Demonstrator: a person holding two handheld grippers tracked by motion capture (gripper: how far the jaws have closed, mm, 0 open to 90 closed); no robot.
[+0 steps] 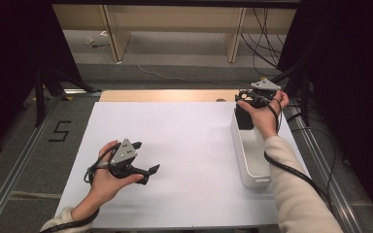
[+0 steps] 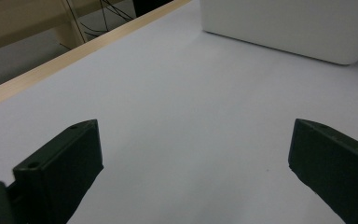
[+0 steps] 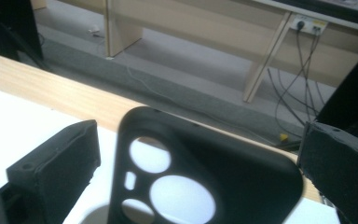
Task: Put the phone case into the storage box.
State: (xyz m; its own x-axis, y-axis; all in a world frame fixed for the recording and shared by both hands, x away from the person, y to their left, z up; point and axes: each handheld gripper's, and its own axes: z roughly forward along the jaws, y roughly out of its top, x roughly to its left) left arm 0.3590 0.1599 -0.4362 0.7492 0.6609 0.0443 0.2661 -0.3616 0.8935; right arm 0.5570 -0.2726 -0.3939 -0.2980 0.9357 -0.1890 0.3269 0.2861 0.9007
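Note:
A black phone case (image 1: pixel 244 119) stands upright in the far end of a long white bin (image 1: pixel 251 162) at the table's right side. My right gripper (image 1: pixel 245 100) hovers over that end, held by a hand. In the right gripper view the case (image 3: pixel 247 186), with its camera cut-outs showing, stands between the wide-apart jaws of that gripper (image 3: pixel 199 127), and a gap shows on its left side. My left gripper (image 1: pixel 147 156) rests low over the white table sheet (image 1: pixel 189 141) at the left, open and empty. Its jaws (image 2: pixel 196 123) point towards the bin (image 2: pixel 284 28).
A wooden table edge (image 1: pixel 165 95) runs along the back of the white sheet. Beyond it are floor, wooden furniture legs (image 1: pixel 114 34) and loose cables (image 1: pixel 264 43). A "5" mark (image 1: pixel 58 131) and metal rails lie beside the table. Dark curtains flank both sides.

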